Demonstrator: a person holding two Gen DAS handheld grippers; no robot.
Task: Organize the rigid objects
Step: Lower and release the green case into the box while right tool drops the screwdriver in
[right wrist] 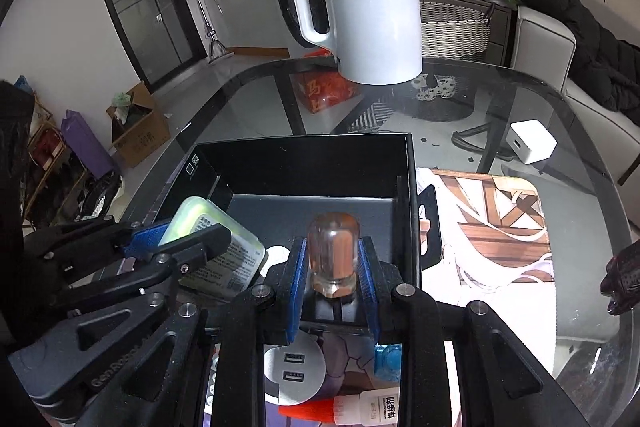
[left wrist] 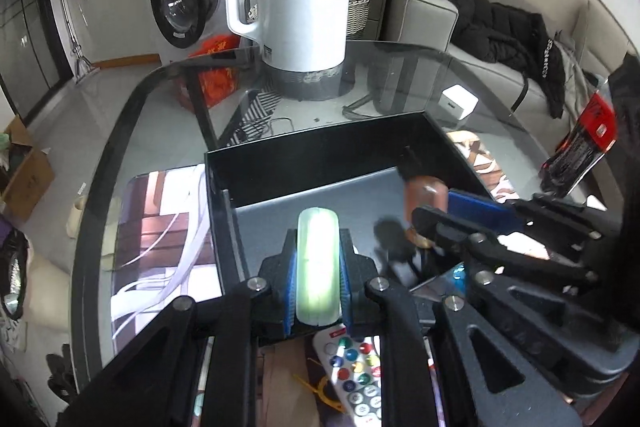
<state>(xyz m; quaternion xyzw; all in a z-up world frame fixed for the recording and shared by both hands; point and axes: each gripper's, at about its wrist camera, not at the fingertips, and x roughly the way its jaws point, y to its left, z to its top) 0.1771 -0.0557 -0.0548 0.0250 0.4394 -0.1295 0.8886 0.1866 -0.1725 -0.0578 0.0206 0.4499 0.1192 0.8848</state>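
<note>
On the black arm of the left gripper (right wrist: pixel 182 239), at about 8 o'clock in the right wrist view, embossed letters read roughly "GenRobot". The white glue bottle (right wrist: pixel 374 407) at 6 o'clock carries Chinese characters, seemingly "焊接剂", and the red package (right wrist: pixel 324 93) under the glass table (right wrist: pixel 560 227), at 12 o'clock, bears large gold Chinese characters I cannot read surely. The pale green case (right wrist: pixel 222 247) held at 9 o'clock has a printed label with a barcode, its lines too small to read, as is the print on the cardboard box (right wrist: pixel 140 135) at 10 o'clock.
</note>
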